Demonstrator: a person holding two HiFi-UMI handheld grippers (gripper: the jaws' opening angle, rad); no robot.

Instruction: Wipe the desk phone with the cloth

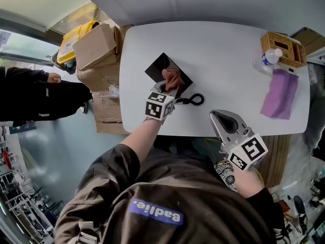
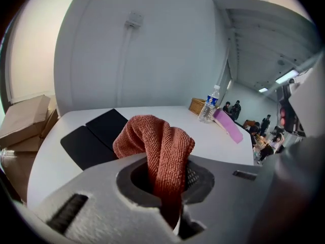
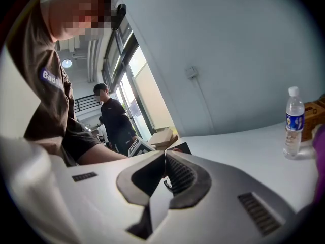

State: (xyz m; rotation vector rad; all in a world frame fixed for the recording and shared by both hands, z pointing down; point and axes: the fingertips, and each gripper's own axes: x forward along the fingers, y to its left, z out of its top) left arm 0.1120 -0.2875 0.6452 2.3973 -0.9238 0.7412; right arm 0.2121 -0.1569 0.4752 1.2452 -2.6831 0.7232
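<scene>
The black desk phone point(image 1: 158, 65) lies on the white table point(image 1: 223, 50), left of middle, and its coiled cord point(image 1: 195, 99) trails to the right. My left gripper point(image 1: 171, 88) is over the phone's near edge, shut on a rust-red cloth point(image 1: 173, 78). In the left gripper view the cloth point(image 2: 155, 146) bulges up out of the shut left gripper point(image 2: 163, 162), and the phone point(image 2: 94, 135) lies just beyond. My right gripper point(image 1: 217, 114) hovers at the table's front edge, right of the cord. It point(image 3: 165, 154) is shut with nothing in it.
A wicker basket point(image 1: 282, 47), a water bottle point(image 1: 267, 59) and a purple cloth point(image 1: 279, 94) sit at the table's right end. Cardboard boxes point(image 1: 96, 50) are stacked against the left end. A person in black point(image 1: 40, 95) stands further left.
</scene>
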